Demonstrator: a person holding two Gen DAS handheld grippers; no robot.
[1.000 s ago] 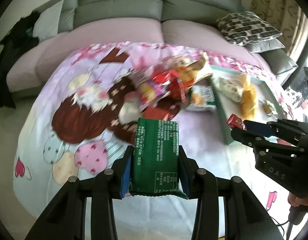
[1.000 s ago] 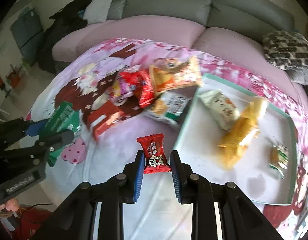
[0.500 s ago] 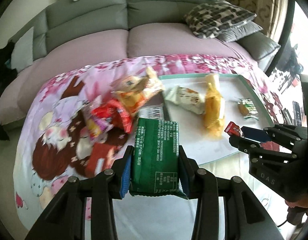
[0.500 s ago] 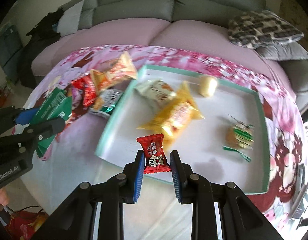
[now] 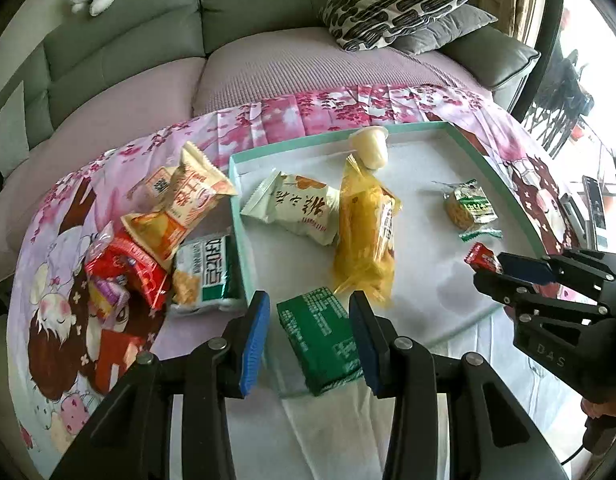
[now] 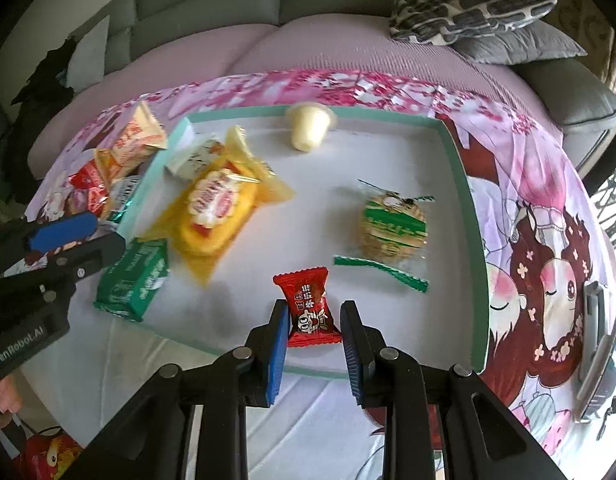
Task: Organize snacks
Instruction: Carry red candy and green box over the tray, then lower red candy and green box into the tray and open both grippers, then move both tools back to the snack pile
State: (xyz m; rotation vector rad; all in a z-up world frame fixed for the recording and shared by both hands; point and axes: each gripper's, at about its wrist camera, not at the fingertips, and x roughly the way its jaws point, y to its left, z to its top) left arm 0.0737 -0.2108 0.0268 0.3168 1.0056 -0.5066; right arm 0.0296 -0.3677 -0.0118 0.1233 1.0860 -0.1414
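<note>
Green foil now lies loose: the green packet [image 5: 322,334] that half a second ago was pinched upright in the left tool [image 5: 310,334] has been let go, and it rests flat at the near-left corner of the teal-rimmed tray [image 5: 474,148], one end overhanging the near rim. The left tool's blue pads stand spread on either side of it, apart from its edges, so that drop looks finished. In the right wrist view the same green packet [image 6: 134,280] sits by the tray's corner, just beside the yellow bag [image 6: 218,208].

The right tool [image 6: 314,326] is pressed onto the small red candy [image 6: 312,308], gripping its lower half, and hovers over the tray's near edge; a second ago it was out over the printed cloth. It has been carried into place but not released, so that is probably the step in hand.

Already in the tray are the white packet [image 5: 302,208], the pale jelly cup [image 5: 370,146] near the far rim, and the round biscuit in clear wrap [image 6: 392,226]. Outside it, on the pink cloth [image 5: 316,114] covering the desk, a heap of orange, red and green-and-white packs [image 5: 164,240] waits against the tray's left wall. By this count the sorting is roughly half done.
</note>
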